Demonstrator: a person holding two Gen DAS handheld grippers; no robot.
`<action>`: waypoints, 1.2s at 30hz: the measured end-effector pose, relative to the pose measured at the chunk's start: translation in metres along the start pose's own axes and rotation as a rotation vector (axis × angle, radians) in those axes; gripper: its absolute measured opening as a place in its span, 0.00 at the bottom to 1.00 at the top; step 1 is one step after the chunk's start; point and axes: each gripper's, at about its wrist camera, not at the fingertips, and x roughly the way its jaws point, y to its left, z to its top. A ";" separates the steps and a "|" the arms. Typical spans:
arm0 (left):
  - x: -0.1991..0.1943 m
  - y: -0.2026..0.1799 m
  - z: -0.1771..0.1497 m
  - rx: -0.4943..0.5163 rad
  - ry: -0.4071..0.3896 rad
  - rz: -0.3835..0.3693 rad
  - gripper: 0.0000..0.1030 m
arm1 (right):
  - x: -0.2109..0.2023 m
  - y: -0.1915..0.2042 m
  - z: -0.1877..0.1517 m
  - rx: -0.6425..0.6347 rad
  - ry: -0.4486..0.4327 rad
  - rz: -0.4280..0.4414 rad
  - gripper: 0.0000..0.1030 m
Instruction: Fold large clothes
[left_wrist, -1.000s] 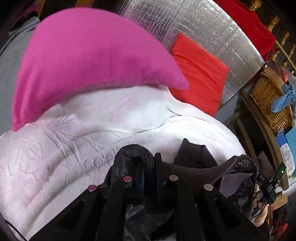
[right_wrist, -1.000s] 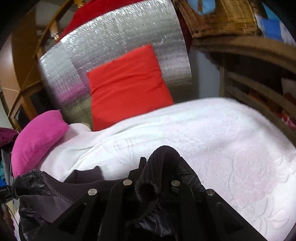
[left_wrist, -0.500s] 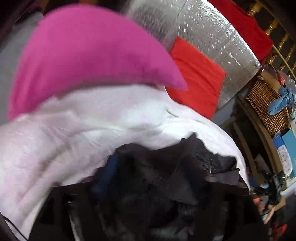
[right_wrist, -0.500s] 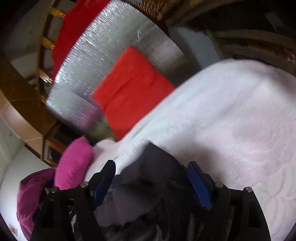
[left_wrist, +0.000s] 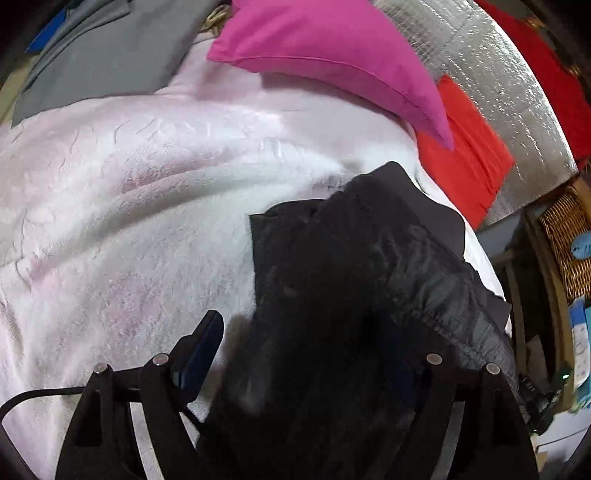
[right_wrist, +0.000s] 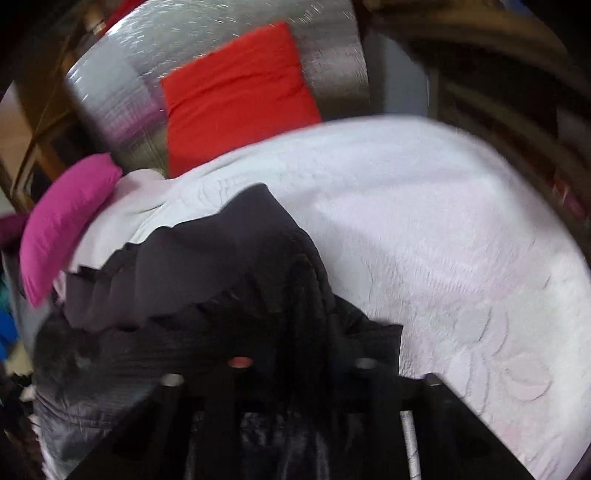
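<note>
Dark jacket (left_wrist: 354, 280) lies bunched in a heap on the pale pink blanket (left_wrist: 110, 206), toward the bed's near side, with the pink pillow (left_wrist: 325, 55) and red cushion (left_wrist: 469, 155) beyond it. My left gripper (left_wrist: 314, 354) stands released, its jaws spread wide with the crumpled fabric lying between them but not pinched; the blue pad of one finger (left_wrist: 199, 350) shows bare beside the cloth. My right gripper (right_wrist: 299, 365) has just been closing and is now clenched on a fold of the jacket, the cloth bulging up over its fingers, though blur hides the pads themselves. To do this well I judge I should find a true edge, a hem or shoulder seam, rather than a random wad, take it with the left as cleanly as the right has its fold, then draw the two apart so the garment spreads flat on the blanket before any fold is laid.
</note>
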 end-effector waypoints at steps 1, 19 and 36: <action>-0.001 -0.002 -0.002 0.012 -0.017 0.003 0.80 | -0.014 0.006 -0.001 -0.015 -0.068 -0.030 0.14; -0.033 -0.028 -0.019 0.132 -0.165 0.070 0.80 | -0.059 0.053 0.029 -0.066 -0.134 -0.024 0.77; -0.021 -0.034 -0.014 0.176 -0.148 0.140 0.80 | 0.060 0.156 0.048 -0.226 0.020 -0.217 0.07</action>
